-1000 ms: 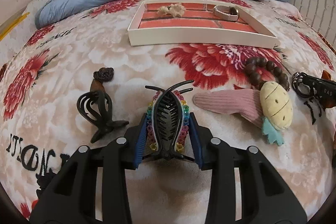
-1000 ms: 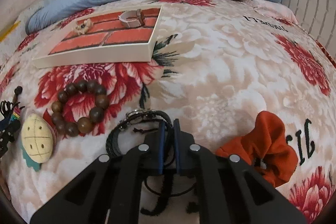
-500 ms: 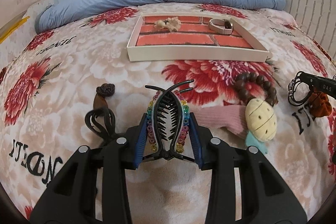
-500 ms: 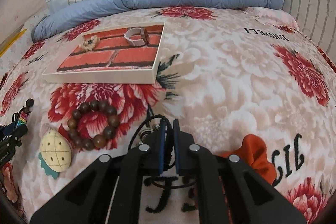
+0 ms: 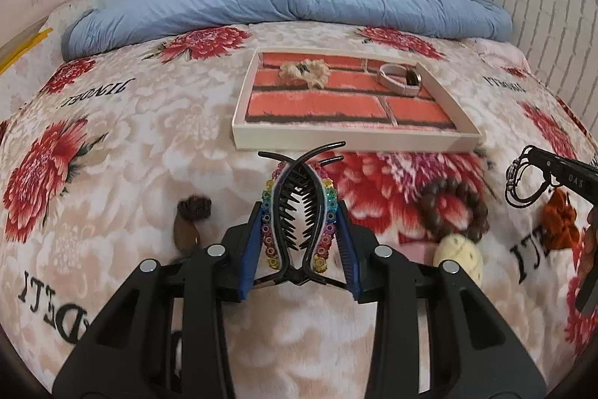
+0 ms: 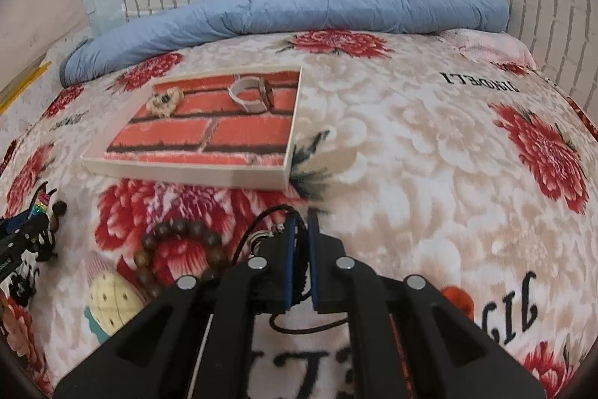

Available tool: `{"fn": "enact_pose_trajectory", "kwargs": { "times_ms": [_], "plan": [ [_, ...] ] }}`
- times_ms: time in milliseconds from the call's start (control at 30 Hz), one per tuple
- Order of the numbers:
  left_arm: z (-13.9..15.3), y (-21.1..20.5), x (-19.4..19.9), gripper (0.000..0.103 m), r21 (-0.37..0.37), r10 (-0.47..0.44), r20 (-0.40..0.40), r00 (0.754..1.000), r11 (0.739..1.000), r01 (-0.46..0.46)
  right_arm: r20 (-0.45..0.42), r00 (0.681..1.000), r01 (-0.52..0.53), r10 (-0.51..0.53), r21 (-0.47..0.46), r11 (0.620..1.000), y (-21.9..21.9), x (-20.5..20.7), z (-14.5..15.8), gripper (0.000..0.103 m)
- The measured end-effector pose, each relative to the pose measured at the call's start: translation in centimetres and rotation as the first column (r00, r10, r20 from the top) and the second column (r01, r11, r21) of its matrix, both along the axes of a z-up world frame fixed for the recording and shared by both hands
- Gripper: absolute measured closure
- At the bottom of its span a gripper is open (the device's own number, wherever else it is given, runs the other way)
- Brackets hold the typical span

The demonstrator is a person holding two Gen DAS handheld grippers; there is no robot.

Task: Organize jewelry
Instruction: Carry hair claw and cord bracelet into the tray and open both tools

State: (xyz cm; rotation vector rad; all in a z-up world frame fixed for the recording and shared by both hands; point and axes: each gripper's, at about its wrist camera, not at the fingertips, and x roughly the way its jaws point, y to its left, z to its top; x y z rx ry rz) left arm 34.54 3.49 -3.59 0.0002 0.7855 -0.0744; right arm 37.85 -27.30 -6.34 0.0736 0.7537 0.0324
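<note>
My left gripper [image 5: 299, 234] is shut on a black hair clip with rainbow beads [image 5: 299, 208] and holds it above the bed, short of the tray. My right gripper [image 6: 301, 249] is shut on a black cord bracelet [image 6: 261, 230]; the bracelet also shows in the left wrist view [image 5: 523, 182]. The white tray with a brick-pattern floor [image 5: 336, 141] [image 6: 187, 171] lies ahead and holds a beige scrunchie [image 5: 304, 71] and a pale pink strap [image 5: 398, 79].
On the floral blanket lie a brown bead bracelet [image 5: 452, 208] [image 6: 179, 242], a yellow plush clip [image 5: 459, 257] [image 6: 112, 301], an orange scrunchie [image 5: 560, 215] [image 6: 456, 298] and a brown hair clip [image 5: 190, 219]. A blue rolled quilt [image 5: 291, 2] lies along the brick wall.
Both grippers have risen from the blanket and moved towards the tray, each carrying its item. The black claw clip at the left has dropped out of the left wrist view.
</note>
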Motion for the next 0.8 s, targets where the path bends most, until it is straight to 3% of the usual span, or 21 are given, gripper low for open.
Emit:
{"fn": "enact_pose_trajectory", "kwargs": {
  "times_ms": [200,300,400,567,800],
  "plan": [
    [2.4,0.4,2.7,0.067,0.007,0.013,0.05,0.999,1.0,-0.013,0.056,0.998,-0.006,0.005,0.027,1.0,1.0,2.1,2.4,0.096],
    [3.7,1.0,4.3,0.067,-0.03,0.019,0.069,0.997,0.999,-0.017,0.091,0.996,-0.015,0.011,0.046,0.999,1.8,3.7,3.8,0.096],
    [4.7,0.8,5.7,0.067,-0.002,0.028,0.098,0.995,1.0,-0.028,0.116,0.993,-0.029,0.022,0.064,0.997,2.8,5.1,4.4,0.096],
    [5.3,1.2,8.5,0.067,-0.015,0.044,0.121,0.992,0.999,-0.042,0.151,0.988,-0.047,0.036,0.067,0.997,4.5,7.7,4.5,0.096],
    [4.0,0.1,12.8,0.067,-0.012,0.027,0.111,0.993,1.0,-0.026,0.175,0.984,-0.05,0.028,0.123,0.991,5.6,11.3,2.9,0.096]
  ]
}}
